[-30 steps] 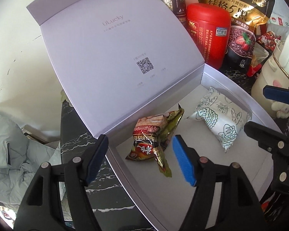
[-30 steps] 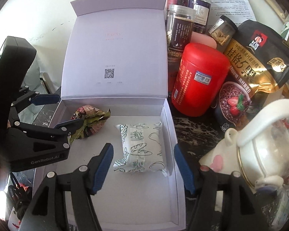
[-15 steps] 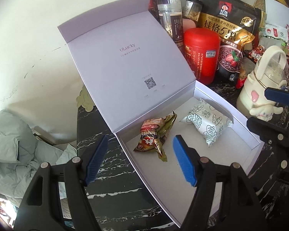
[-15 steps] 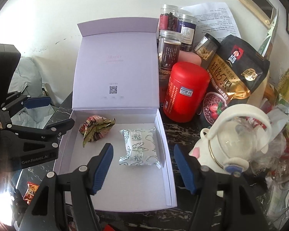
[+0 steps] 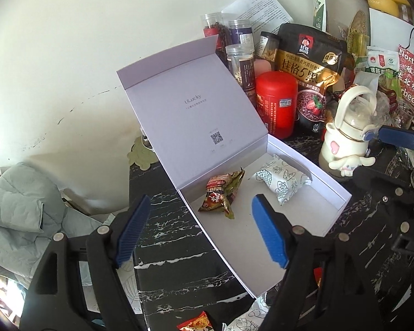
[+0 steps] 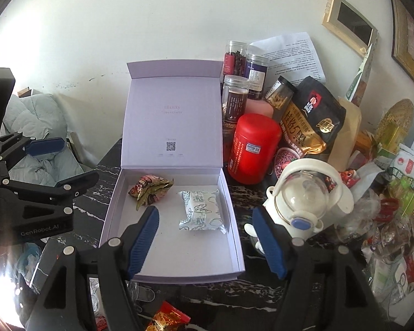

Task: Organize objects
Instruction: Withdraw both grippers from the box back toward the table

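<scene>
Between placements: both tools [image 5: 200,231] [image 6: 205,241] released above box [image 6: 236,251] holding two packets; next, fetch red packet [image 6: 167,318] from surface.

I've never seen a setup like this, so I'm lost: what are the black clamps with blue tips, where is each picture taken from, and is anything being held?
They are two hand-held grippers, each with a camera looking along its blue-padded fingers. One picture is from the left gripper, the other from the right gripper; each also shows the other at its edge. Both are open and hold nothing. On the dark marbled table stands an open white box, lid up, with a red-and-green snack packet and a white patterned packet inside. Beside it stand a red canister, jars, an oat bag and a white kettle-shaped bottle.
</scene>
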`<state>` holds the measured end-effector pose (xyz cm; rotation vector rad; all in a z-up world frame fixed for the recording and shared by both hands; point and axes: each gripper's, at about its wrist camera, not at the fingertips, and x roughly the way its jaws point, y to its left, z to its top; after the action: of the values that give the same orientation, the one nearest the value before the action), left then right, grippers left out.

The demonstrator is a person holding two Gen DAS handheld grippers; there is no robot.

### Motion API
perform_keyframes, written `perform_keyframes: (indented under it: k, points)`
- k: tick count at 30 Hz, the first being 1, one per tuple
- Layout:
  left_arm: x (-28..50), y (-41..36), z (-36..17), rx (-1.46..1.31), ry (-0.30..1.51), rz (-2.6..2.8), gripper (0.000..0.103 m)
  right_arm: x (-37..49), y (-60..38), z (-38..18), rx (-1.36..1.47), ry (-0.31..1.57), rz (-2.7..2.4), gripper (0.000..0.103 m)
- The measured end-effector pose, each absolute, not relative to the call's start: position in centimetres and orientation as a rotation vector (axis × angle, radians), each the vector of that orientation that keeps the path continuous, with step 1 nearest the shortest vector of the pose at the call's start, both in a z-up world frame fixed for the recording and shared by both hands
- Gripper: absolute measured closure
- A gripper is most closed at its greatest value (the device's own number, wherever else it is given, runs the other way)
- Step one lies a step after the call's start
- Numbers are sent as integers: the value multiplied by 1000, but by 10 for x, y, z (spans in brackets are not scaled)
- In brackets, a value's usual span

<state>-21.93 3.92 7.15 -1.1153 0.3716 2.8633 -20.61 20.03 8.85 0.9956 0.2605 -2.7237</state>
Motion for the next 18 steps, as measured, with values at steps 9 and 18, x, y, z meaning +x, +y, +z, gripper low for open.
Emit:
perform_keyframes:
  k: [9,18]
  points:
    - [-183,35,89,-1082,342,2867,25,-169,200,106,945,266,-2745,28]
    - [-146,29,98,-1050,281,2872,25,-133,197,115,893,257,-2746,26]
